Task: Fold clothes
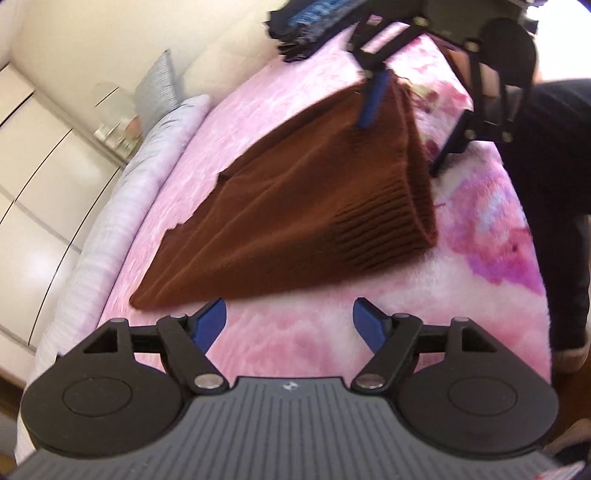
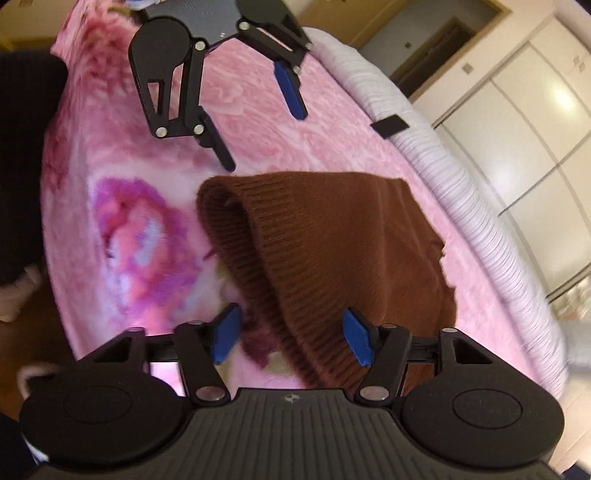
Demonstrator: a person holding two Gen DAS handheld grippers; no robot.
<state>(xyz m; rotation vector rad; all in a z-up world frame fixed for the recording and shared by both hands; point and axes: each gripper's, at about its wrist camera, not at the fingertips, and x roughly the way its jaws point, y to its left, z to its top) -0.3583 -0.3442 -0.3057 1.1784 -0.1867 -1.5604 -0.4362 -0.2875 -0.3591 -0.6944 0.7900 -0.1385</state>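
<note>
Sweater (image 1: 295,206) folded on blanket (image 1: 314,332) — tools spread.

A bed fills most of both views, covered by a pink plush blanket (image 1: 295,92) printed with magenta and purple flowers. A pale lilac ribbed bolster (image 2: 461,177) runs along the bed's far edge. A grey striped pillow (image 1: 157,88) stands near a cream padded headboard (image 1: 110,33). Glossy cream wardrobe doors (image 2: 535,122) line the wall behind, split by thin dark seams and reflecting bright spots of light. A small stand carrying glassware (image 1: 114,133), blurred, sits between headboard and wardrobe. A dark doorway (image 2: 432,48) with a tan frame shows in the right wrist view. Brown wooden floor (image 2: 40,339) is visible beside the bed.
</note>
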